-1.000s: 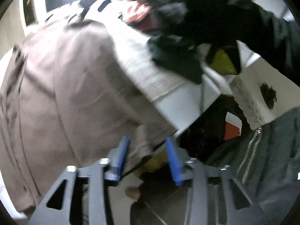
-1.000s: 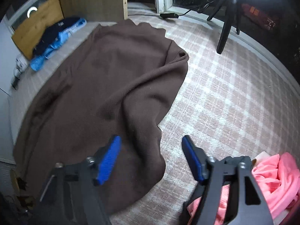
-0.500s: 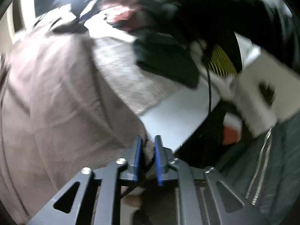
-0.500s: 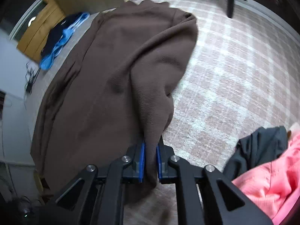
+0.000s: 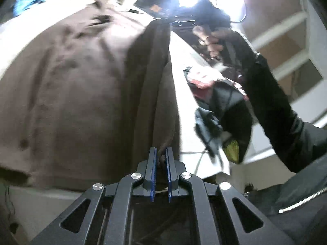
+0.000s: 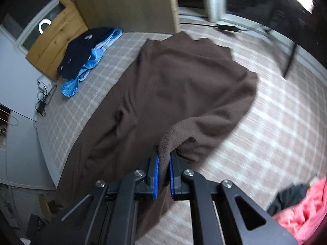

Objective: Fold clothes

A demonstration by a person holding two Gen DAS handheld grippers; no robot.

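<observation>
Now the brown fleece (image 6: 173, 85) lies spread on the plaid bed cover (image 6: 276, 122), its long axis running from the near left corner up and away toward the wooden panel (image 6: 126, 4), the notched far edge pointing away from the camera. Right gripper (image 6: 163, 163) is clenched on a bunched near edge, fleece pile showing between the blue pads. Left gripper (image 5: 161, 159) is likewise clamped on a dark hem fold of the same fleece (image 5: 81, 91); both sets of jaws have just been closing, cloth between them in each. Both wrist views are motion-blurred. Judged risk: each grip takes only a thin bunch of thick pile near the fingertips, so a fast carry could pull an edge free and drop the fold askew. Uneven travel of the two hands would skew the crease off the long axis. Outward: navy and blue clothes (image 6: 85, 55) lie well apart at the far left, pink garment (image 6: 300, 210) at the near right; a dragged fleece could snag either pile
</observation>
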